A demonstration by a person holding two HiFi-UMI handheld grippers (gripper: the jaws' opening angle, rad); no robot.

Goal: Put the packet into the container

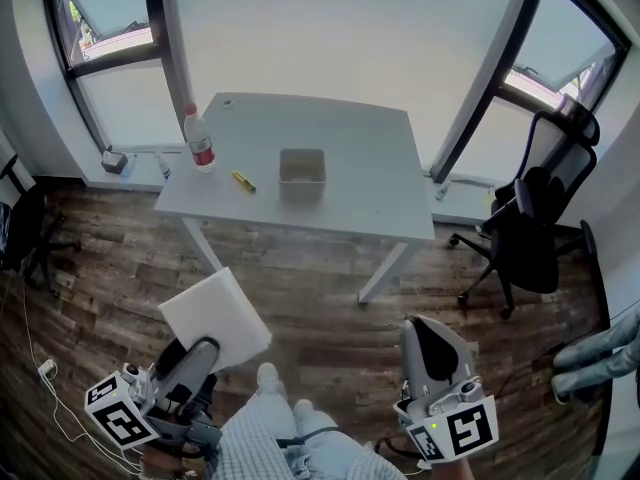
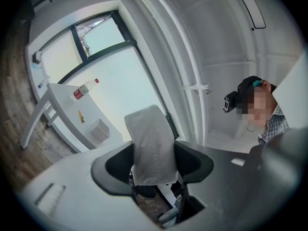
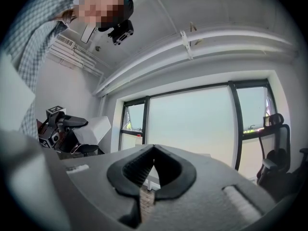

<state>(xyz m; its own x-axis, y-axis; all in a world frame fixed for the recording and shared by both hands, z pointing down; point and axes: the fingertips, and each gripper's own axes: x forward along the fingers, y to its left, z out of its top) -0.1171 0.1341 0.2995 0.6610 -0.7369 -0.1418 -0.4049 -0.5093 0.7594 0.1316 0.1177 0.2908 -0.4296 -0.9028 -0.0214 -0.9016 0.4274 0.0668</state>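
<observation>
The packet (image 1: 215, 318) is a flat white pack, and my left gripper (image 1: 200, 356) is shut on its lower end, low at the left of the head view. In the left gripper view the packet (image 2: 151, 143) stands up between the two black jaws and fills the gap. The container (image 1: 302, 173), a small open grey box, sits near the middle of the white table (image 1: 370, 168), well ahead of both grippers; it shows small in the left gripper view (image 2: 99, 130). My right gripper (image 1: 432, 346) is low at the right, its jaws (image 3: 153, 150) shut with nothing between them.
A plastic bottle (image 1: 199, 138) with a red label and a small yellow item (image 1: 244, 181) are on the table's left part. A black office chair (image 1: 530, 233) stands right of the table and another chair (image 1: 25, 233) at the far left. Wood floor lies between me and the table.
</observation>
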